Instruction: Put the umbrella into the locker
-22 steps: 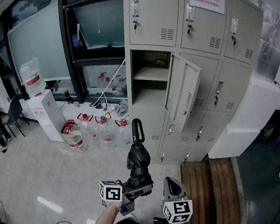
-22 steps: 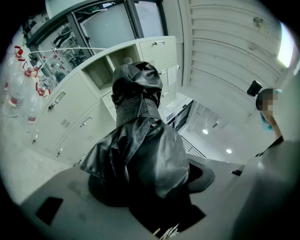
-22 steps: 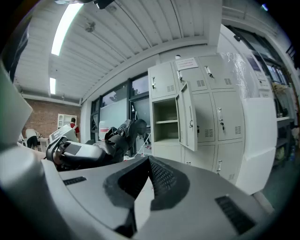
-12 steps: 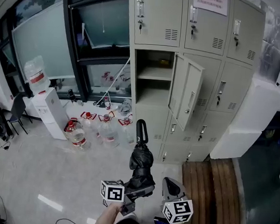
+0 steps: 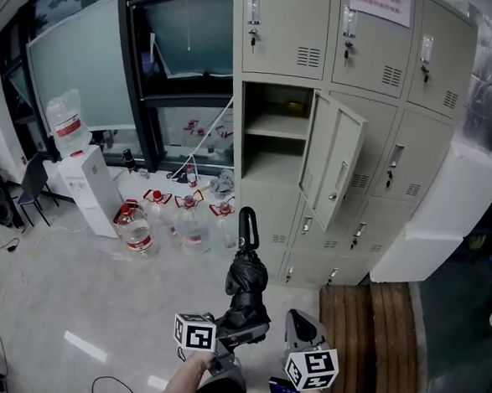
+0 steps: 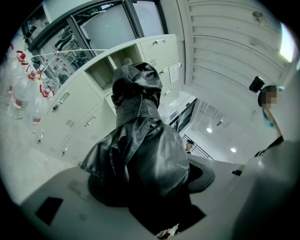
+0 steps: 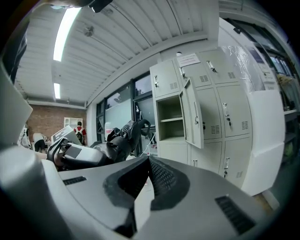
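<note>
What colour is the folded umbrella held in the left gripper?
The umbrella is black all over; the left gripper view shows it best, close up.

left tongs (image 5: 245,334): grey | right tongs (image 5: 303,327): grey | marker cubes (image 5: 194,332): black-white squares

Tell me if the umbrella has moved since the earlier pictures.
No, not noticeably: the umbrella still tops out just below the open locker compartment, near its left edge.
</note>
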Available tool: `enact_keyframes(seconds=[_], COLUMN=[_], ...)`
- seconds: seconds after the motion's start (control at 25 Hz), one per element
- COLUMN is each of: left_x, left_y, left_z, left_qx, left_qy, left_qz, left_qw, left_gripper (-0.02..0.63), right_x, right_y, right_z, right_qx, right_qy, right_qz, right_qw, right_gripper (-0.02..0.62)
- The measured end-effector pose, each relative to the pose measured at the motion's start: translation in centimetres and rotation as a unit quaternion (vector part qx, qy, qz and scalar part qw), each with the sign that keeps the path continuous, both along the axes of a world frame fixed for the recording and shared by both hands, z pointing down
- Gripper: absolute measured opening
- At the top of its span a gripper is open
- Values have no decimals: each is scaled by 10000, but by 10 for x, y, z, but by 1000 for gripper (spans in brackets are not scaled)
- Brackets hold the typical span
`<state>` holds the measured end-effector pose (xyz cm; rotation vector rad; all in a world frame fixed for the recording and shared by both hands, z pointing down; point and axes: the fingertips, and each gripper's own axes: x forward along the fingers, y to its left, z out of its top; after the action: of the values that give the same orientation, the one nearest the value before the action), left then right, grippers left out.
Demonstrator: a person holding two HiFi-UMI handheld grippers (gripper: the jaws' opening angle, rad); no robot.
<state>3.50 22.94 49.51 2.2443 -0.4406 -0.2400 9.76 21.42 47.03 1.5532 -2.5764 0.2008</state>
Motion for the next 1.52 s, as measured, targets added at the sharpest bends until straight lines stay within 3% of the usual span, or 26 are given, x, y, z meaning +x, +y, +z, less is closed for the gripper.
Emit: enact_keyframes(seconds=[0.36, 0.8, 1.0, 1.52], left_x=[1, -15, -18, -8], left_y=[-86, -274, -338, -405], left_z=[12, 14, 16, 8], left_qx=[-33, -206, -376, -423], left_qy=[24, 39, 148, 478], left_qz=[54, 456, 715, 1027], left_qw=[10000, 9987, 9966, 9927], left_gripper=[299, 299, 299, 299], right_x=[-3, -29, -34, -28], right_y=[-86, -282, -347, -408], right_z=[20, 15, 20, 19], right_qx=[-157, -247, -357, -356], right_qy=[10, 137, 236, 417], right_qz=[12, 315, 477, 777], right_qw=[9999, 9991, 9979, 9955], right_gripper=[0, 0, 0, 0])
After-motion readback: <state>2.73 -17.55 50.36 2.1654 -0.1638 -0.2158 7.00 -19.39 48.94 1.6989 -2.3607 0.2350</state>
